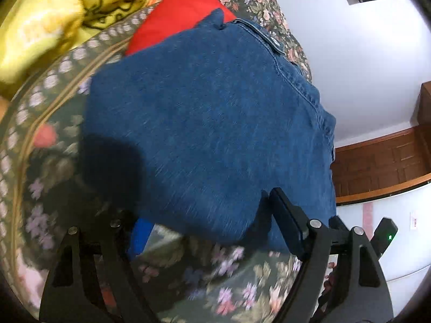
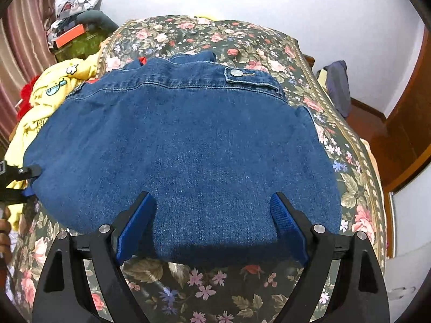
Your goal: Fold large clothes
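Note:
A folded blue denim jacket [image 2: 188,140] lies flat on the floral bedspread [image 2: 269,45], its buttoned waistband [image 2: 250,76] at the far side. My right gripper [image 2: 211,215] stands open at the jacket's near edge, the blue pads [image 2: 287,220] either side of the denim without pressing on it. In the left wrist view the same denim jacket [image 1: 202,121] fills the middle. My left gripper [image 1: 212,215] is open across its near corner; the denim covers the tip of one finger. The left gripper [image 2: 27,173] also shows at the jacket's left edge in the right wrist view.
A yellow cartoon-print garment [image 2: 51,94] is heaped left of the jacket, and a red cloth [image 1: 177,13] lies under its far end. The bed's edge [image 2: 358,145] drops off on the right toward a wooden door [image 2: 409,123]. A hand [image 2: 4,228] shows at the left.

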Available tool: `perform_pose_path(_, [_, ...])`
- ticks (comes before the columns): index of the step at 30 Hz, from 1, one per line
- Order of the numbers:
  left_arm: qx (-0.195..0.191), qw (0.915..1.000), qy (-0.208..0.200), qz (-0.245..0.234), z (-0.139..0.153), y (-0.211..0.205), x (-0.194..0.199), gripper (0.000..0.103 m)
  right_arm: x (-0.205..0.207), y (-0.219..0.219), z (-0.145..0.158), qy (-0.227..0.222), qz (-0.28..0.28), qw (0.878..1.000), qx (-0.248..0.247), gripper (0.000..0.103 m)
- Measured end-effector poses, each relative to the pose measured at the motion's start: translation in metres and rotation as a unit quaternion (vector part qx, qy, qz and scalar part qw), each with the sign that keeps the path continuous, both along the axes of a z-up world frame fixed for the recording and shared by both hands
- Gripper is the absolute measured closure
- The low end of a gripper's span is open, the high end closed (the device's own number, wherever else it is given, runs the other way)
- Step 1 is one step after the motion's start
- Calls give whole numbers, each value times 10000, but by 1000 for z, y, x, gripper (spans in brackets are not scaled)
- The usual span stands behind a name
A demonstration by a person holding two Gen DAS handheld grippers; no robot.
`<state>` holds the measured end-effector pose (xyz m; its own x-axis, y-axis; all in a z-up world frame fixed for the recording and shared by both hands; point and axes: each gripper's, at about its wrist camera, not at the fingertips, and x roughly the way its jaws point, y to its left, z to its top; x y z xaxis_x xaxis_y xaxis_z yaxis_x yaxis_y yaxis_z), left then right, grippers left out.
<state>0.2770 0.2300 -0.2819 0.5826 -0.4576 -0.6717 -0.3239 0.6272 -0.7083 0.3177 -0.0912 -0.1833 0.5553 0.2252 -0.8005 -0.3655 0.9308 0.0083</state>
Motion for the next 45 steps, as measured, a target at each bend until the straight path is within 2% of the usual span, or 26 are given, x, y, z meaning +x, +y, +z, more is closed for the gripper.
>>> perform_pose_path(5, [69, 9997, -70, 222, 4, 1, 18, 25, -3, 0, 0, 17, -39, 10000, 53, 14])
perform_pose_path(7, [109, 9992, -66, 377, 5, 6, 23, 38, -4, 1, 0, 14, -47, 10000, 35, 14])
perform_pose_path(12, [155, 9968, 50, 783, 11, 12, 30, 60, -3, 4, 1, 88, -103, 9999, -16, 14])
perform_pose_path(16, [701, 9932, -51, 925, 37, 6, 26, 70, -3, 6, 5, 193, -91, 9998, -63, 14])
perform_pose_path(18, [1095, 9892, -272, 938, 62, -2, 24, 73, -2, 7, 8, 260, -61, 9996, -59, 14])
perform_pose_path(21, [1594, 9801, -813, 855, 107, -18, 16, 78, -2, 12, 19, 194, -9, 9998, 12, 14])
perform_pose_path(24, [2016, 9664, -1379, 804, 151, -36, 2, 80, -5, 25, 36, -63, 153, 9999, -41, 14])
perform_pose_path(26, [2361, 9529, -1738, 776, 177, -50, -8, 81, -7, 38, 45, -250, 295, 9992, -107, 14])
perform_pose_path(29, [2705, 9387, -2039, 643, 197, -64, -18, 81, -12, 60, 49, -394, 585, 9974, -135, 14])
perform_pose_path(32, [2994, 9311, -2020, 505, 198, -74, -17, 81, -13, 85, 39, -259, 935, 9952, -146, 14])
perform_pose_path(36, [3235, 9282, -1798, 387, 185, -82, -8, 81, -16, 114, 2, 178, 1343, 9898, -435, 14])
perform_pose_path(38, [3369, 9256, -1691, 341, 177, -86, -4, 81, -17, 116, -14, 229, 1303, 9904, -401, 14])
perform_pose_path(40, [3496, 9220, -1637, 317, 172, -89, -5, 81, -15, 108, -16, 319, 1265, 9913, -161, 14])
perform_pose_path(43, [3493, 9223, -1633, 264, 175, -96, 1, 81, -7, 94, -11, 639, 1229, 9903, 131, 14])
perform_pose_path(45, [3467, 9221, -1706, 179, 181, -105, 6, 81, -2, 78, -4, 680, 1017, 9919, 337, 14])
